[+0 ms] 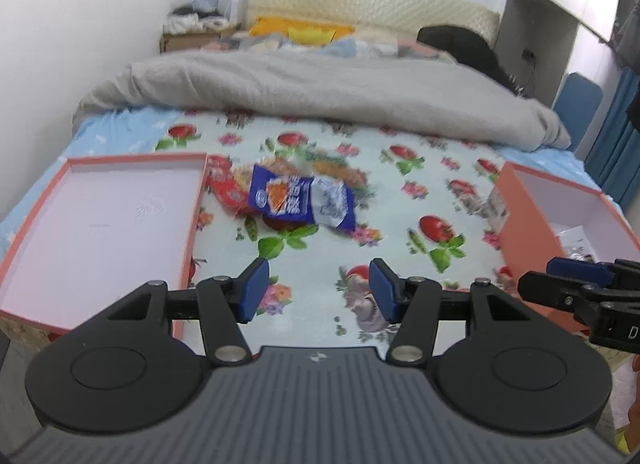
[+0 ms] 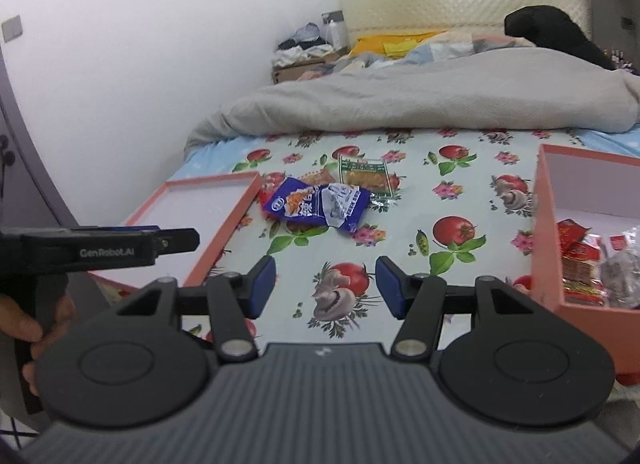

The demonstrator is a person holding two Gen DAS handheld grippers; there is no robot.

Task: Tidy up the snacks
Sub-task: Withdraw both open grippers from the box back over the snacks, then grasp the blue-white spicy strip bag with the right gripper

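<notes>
Left wrist view: the left tool (image 1: 318,290) hangs over the flowered sheet (image 1: 400,199) on the bed with its blue pads spread and nothing between them. The right tool (image 2: 326,288) is likewise spread and empty, beside it and pointing the same way.

Ahead of both lies the small heap of snack packets, between the shallow lid (image 1: 100,219) on the left and the deeper salmon box (image 2: 548,248) on the right. A blue packet (image 2: 316,203) sits on top, overlapping a red packet (image 1: 226,187) at the lid's edge, with a green-edged packet (image 2: 364,175) behind.

The step looks like reaching for a packet to carry to the box, which already holds some snacks (image 2: 580,260). It would go best by taking the topmost blue packet, coming in low with the pads either side of a crimped end or a raised fold, since a flat foil face will likely slip. Lifting straight up should keep the packets beneath from dragging. The other tool could steady the heap or take the green-edged one.

The left view is smeared, so packet print and edges are unreadable there. How many packets lie under the blue one cannot be told. The box's far side is cut off by the frame, and its contents are only partly seen.
</notes>
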